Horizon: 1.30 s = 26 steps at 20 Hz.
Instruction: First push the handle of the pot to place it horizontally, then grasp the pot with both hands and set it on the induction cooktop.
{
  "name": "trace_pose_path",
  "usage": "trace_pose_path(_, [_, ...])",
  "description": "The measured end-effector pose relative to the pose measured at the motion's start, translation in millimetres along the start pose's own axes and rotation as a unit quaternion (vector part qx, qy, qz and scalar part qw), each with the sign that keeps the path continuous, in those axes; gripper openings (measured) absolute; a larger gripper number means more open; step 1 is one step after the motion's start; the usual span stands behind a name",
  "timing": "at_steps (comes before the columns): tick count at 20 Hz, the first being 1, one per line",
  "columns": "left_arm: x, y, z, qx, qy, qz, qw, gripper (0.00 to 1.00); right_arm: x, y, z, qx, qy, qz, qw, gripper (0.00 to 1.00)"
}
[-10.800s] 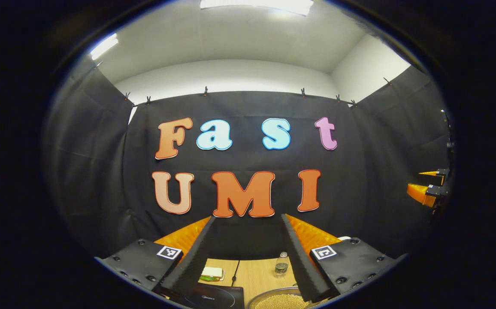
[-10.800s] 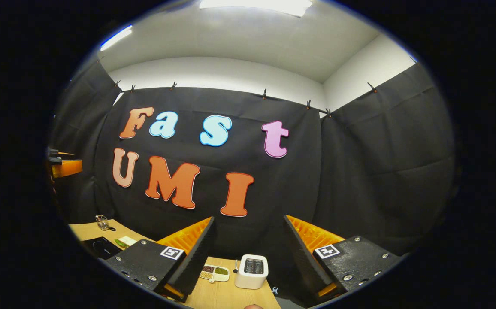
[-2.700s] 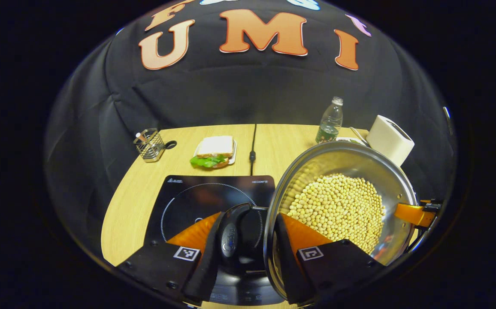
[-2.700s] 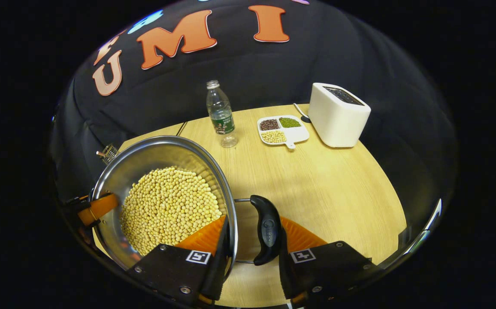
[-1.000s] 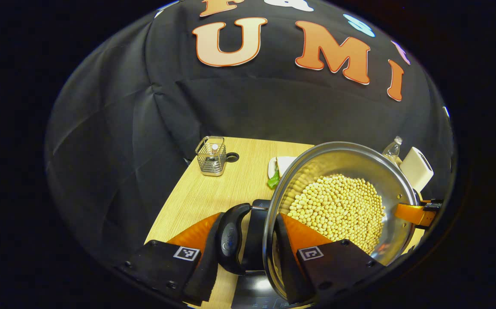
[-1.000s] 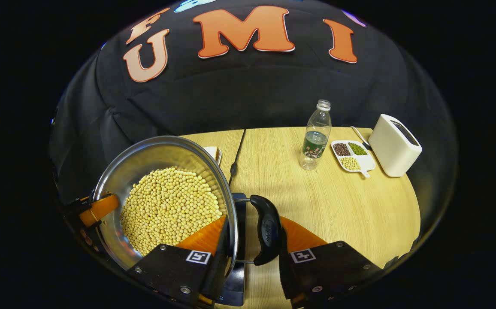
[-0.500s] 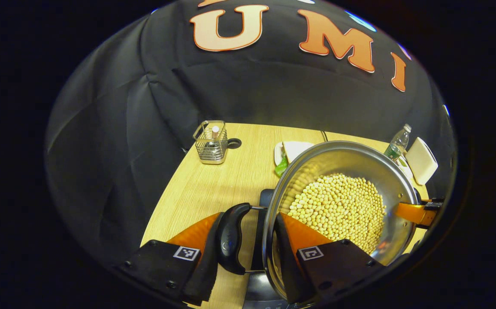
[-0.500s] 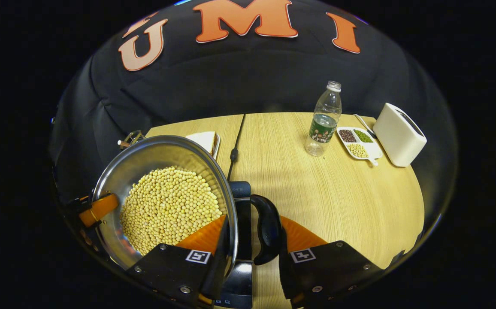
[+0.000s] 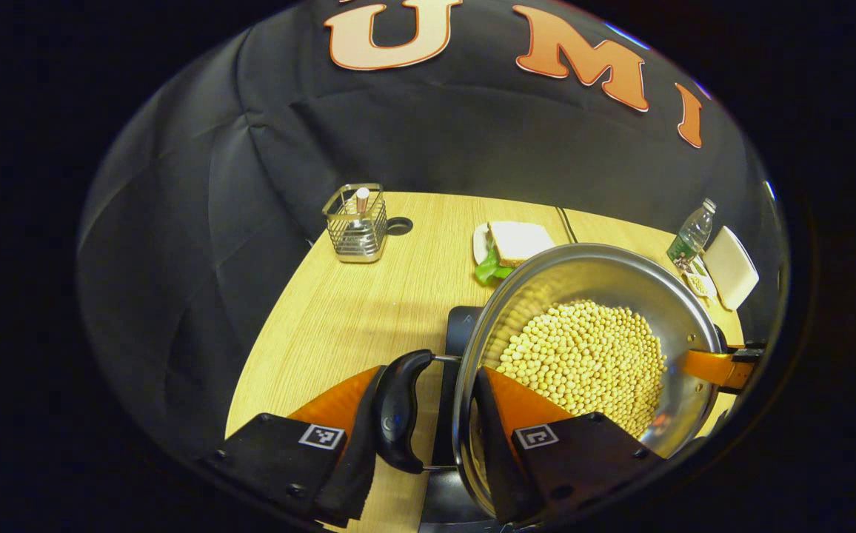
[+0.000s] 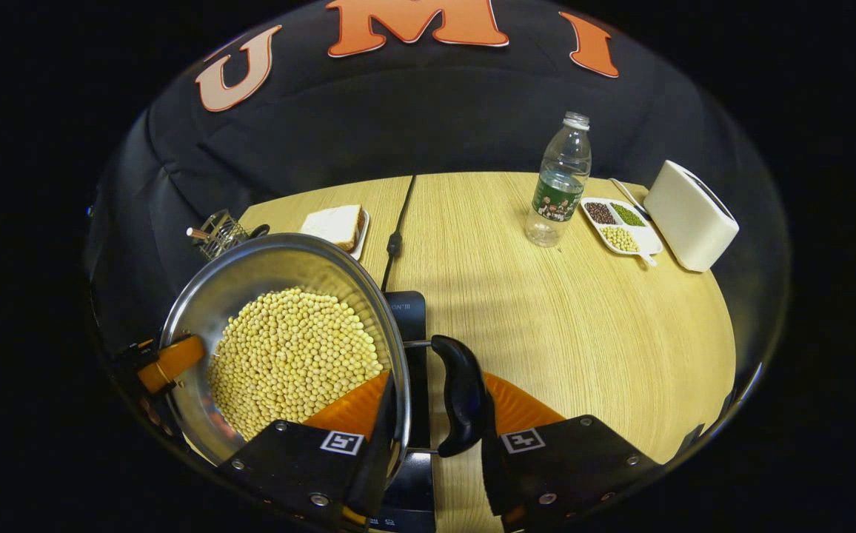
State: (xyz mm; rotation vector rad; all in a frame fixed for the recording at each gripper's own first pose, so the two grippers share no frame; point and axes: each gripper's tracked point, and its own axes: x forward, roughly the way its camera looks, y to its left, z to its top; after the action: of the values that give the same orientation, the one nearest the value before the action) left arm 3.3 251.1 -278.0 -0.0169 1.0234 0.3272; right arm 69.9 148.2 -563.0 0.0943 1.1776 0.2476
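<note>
A steel pot [image 9: 546,285] full of soybeans [image 9: 583,355] is held from both sides over the black induction cooktop [image 9: 462,330], most of which is hidden beneath it. My left gripper [image 9: 430,374] is shut across the pot's black left handle [image 9: 397,411] and rim, with one finger inside the pot. My right gripper [image 10: 435,385] clamps the other black handle [image 10: 460,396] and the rim of the pot [image 10: 250,277] the same way. A corner of the cooktop [image 10: 407,307] shows past the rim. Whether the pot touches the cooktop I cannot tell.
A wire basket [image 9: 356,222] stands at the table's back left and a sandwich on a plate [image 9: 513,244] sits behind the pot. A cable [image 10: 397,222] runs back from the cooktop. A water bottle [image 10: 557,181], a divided dish [image 10: 620,226] and a white toaster [image 10: 691,215] stand at the back right.
Both grippers have kept their hold on the pot. The pot has moved left over the cooktop and both views have tilted down, so more of the table and cooktop shows.
</note>
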Motion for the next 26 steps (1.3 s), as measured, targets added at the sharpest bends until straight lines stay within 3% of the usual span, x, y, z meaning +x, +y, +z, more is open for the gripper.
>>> trace_pose_path(5, [2.7, 3.3, -2.5, -0.002, -0.003, -0.001, 1.0, 0.69, -3.8, -4.0, 4.7, -0.001, 0.005, 0.0, 1.0, 0.53])
trace_pose_path(6, [2.3, 2.4, -1.0, -0.002, -0.008, -0.001, 1.0, 0.69, -2.7, -5.3, 6.8, -0.001, -0.001, 0.0, 1.0, 0.49])
trace_pose_path(10, [4.4, 1.7, -8.2, -0.002, -0.011, 0.002, 1.0, 0.72, -0.4, -3.8, 4.8, -0.004, -0.005, 0.004, 1.0, 0.57])
trace_pose_path(16, [-18.9, -0.1, 6.3, -0.002, -0.035, 0.025, 0.999, 0.87, -10.2, -12.4, 6.5, 0.013, -0.019, 0.016, 1.0, 0.7])
trace_pose_path(21, [-74.3, -9.2, 40.4, 0.024, -0.083, 0.044, 0.995, 0.9, -40.7, -23.7, 26.3, -0.012, -0.09, 0.031, 0.995, 0.87])
trace_pose_path(26, [-130.9, -65.7, 76.6, 0.055, -0.146, 0.048, 0.986, 0.91, -89.9, -72.5, 55.2, -0.024, -0.173, 0.028, 0.984, 0.89])
